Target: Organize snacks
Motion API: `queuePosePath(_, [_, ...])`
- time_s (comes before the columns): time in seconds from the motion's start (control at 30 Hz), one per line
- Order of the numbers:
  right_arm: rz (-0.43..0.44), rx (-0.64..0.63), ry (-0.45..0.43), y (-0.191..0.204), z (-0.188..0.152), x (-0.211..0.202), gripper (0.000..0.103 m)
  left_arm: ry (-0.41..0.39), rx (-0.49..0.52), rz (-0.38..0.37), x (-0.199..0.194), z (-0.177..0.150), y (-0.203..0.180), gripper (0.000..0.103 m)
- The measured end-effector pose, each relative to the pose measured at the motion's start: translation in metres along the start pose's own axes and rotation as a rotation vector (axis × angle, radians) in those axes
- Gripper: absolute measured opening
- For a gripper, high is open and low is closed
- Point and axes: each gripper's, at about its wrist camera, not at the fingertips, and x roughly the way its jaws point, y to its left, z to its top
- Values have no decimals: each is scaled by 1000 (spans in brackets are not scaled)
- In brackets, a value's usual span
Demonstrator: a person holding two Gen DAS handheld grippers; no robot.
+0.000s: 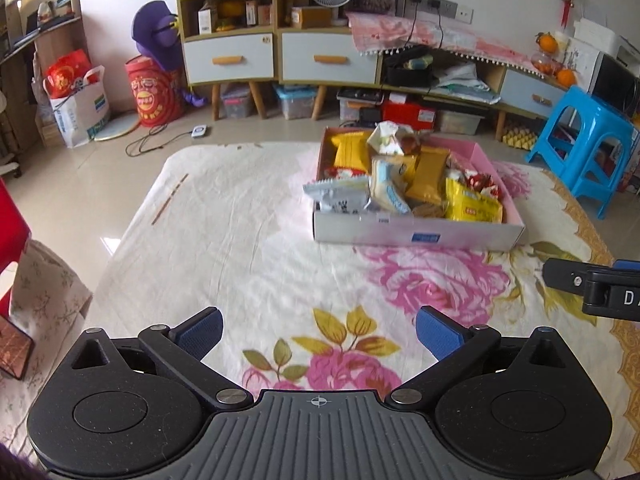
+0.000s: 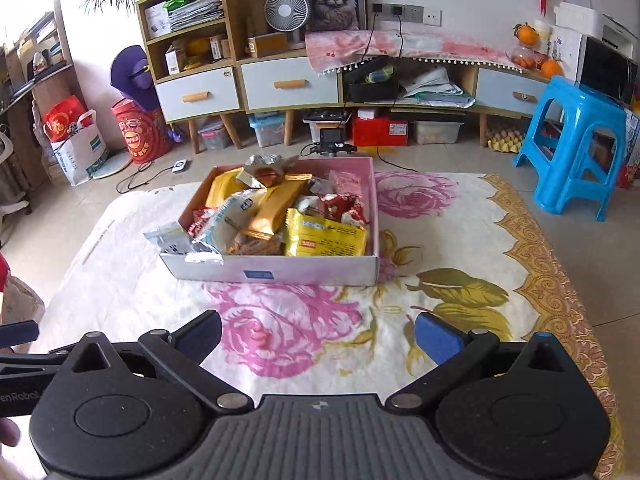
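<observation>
A shallow pink-lined cardboard box (image 1: 416,234) (image 2: 280,270) sits on a floral cloth, piled with several snack packets: yellow ones (image 1: 472,206) (image 2: 324,240), orange-brown ones (image 1: 430,176) (image 2: 276,208), a white and grey one (image 1: 340,196) (image 2: 176,240) hanging over the near left corner. My left gripper (image 1: 318,330) stands open over the cloth, short of the box, with nothing between its blue pads. My right gripper (image 2: 318,332) is open too, empty, in front of the box. The right gripper's side (image 1: 600,290) shows at the left view's right edge.
The floral cloth (image 1: 240,248) (image 2: 440,320) covers a low surface with tiled floor around it. A blue plastic stool (image 1: 584,148) (image 2: 576,148) stands at the right. Cabinets with drawers (image 1: 280,56) (image 2: 248,80), storage bins and bags line the back wall. A thin stick (image 1: 170,198) lies on the cloth's left.
</observation>
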Motion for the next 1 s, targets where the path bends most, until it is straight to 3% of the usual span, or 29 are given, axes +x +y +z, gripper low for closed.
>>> queuePosePath(1.0, [4, -55, 22, 16, -13, -2, 95, 3, -6, -1, -8, -5, -8, 103])
